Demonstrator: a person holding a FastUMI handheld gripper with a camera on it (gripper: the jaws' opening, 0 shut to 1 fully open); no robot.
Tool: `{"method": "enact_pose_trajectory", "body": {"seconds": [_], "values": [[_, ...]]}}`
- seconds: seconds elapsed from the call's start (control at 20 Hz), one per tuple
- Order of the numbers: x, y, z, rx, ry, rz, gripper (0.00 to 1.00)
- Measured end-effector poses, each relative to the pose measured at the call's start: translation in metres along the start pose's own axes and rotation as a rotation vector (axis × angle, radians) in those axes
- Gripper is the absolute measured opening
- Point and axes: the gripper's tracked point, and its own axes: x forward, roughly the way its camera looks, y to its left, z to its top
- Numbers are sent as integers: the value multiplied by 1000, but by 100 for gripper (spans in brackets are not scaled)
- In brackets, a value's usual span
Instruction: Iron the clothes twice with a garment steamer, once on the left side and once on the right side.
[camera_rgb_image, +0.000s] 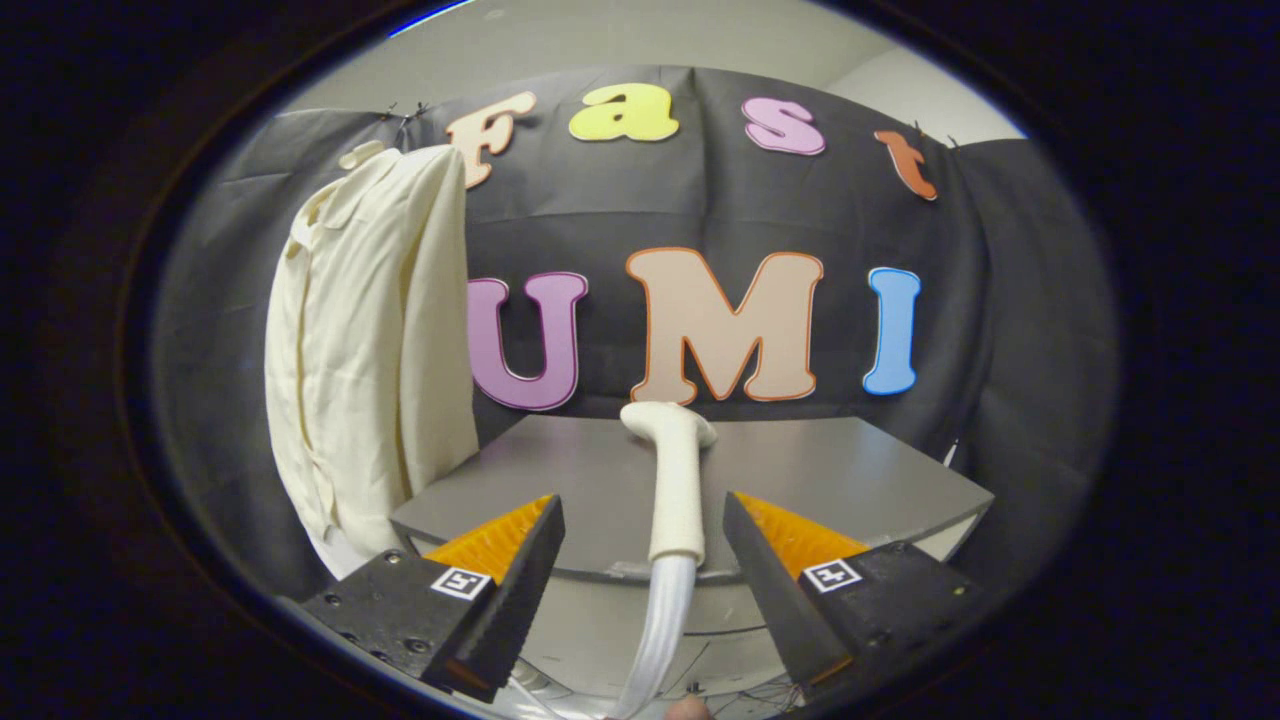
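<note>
White steamer handle (676, 490) lies on the grey table (850, 480) between my gripper's (645, 545) wide-spread fingers, untouched, so I should close squarely on its textured grip before swinging toward the cream shirt (365, 340) hanging beyond on the left.

matt cream cloth shirt (365, 340), ribbed matt steamer handle (675, 480) with glossy translucent hose (660, 630), smooth grey table (850, 480).

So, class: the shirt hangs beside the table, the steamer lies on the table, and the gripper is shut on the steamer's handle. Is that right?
Not quite. In the gripper view the gripper is open, its fingers apart on either side of the steamer without pressing on it. The rest holds: the shirt hangs beside the table, and the steamer lies on the table.
</note>
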Motion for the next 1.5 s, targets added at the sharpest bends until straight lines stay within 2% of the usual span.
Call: {"method": "enact_pose_trajectory", "body": {"seconds": [0.1, 0.15, 0.3, 0.55, 0.6, 0.7, 0.75, 0.95, 1.1, 1.2, 1.5], "values": [[26, -5, 2, -1, 35, 2, 95], [36, -6, 4, 2, 49, 1, 88], [62, -9, 0, 20, 109, -15, 84], [91, -25, -37, -38, 308, -71, 61], [94, -25, -31, 7, 268, -78, 55], [98, -26, -33, 59, 290, -93, 43], [99, -26, -28, 45, 251, -98, 44], [97, -25, -31, -42, 239, -106, 40], [93, -20, -28, 80, 261, -70, 37], [81, -23, -16, 172, 222, -83, 36], [-8, 27, -1, 199, 184, -54, 34]]}}
